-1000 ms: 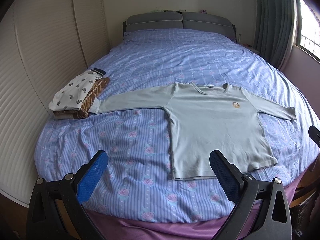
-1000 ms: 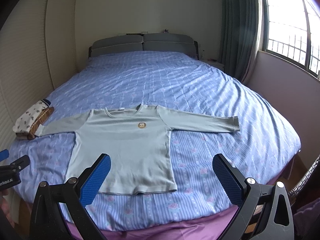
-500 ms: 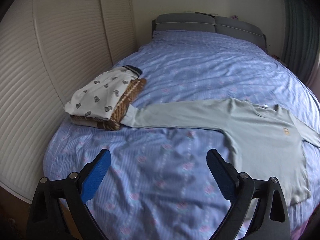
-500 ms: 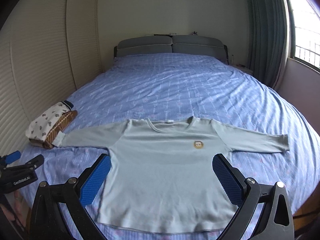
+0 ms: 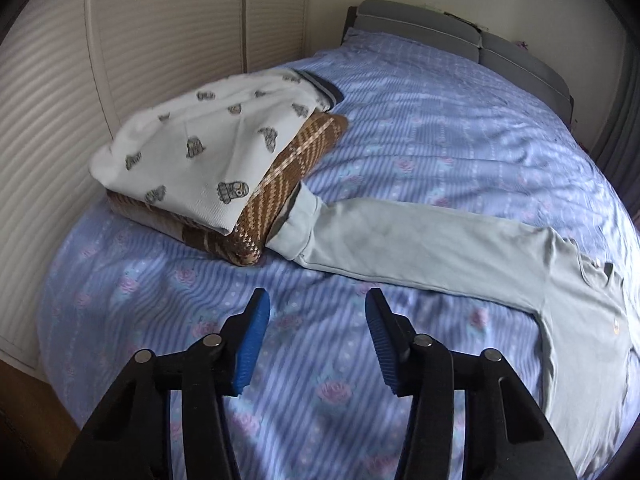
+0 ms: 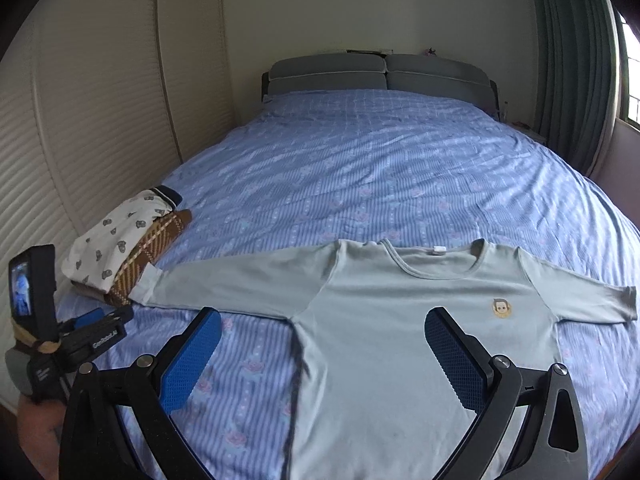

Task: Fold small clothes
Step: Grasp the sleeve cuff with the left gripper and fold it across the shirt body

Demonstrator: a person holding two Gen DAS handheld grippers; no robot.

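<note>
One shirt point(image 6: 384, 344) lies flat and face up on the bed point(image 6: 380, 184), sleeves spread, waiting to be folded. At its left sleeve end, the cuff point(image 5: 298, 224) touches a pile point(image 5: 216, 164) of two folded garments, white on top and brown beneath. The left gripper point(image 5: 316, 320) hangs just short of that cuff, its jaws closing with only sheet between them; for a clean fold it should take the cuff edge itself and leave the pile and sheet alone. Further right, the right gripper point(image 6: 320, 344) hovers over the shirt's body, jaws wide and holding nothing. Count: one shirt unfolded, two garments stacked, two grippers, one bed.
</note>
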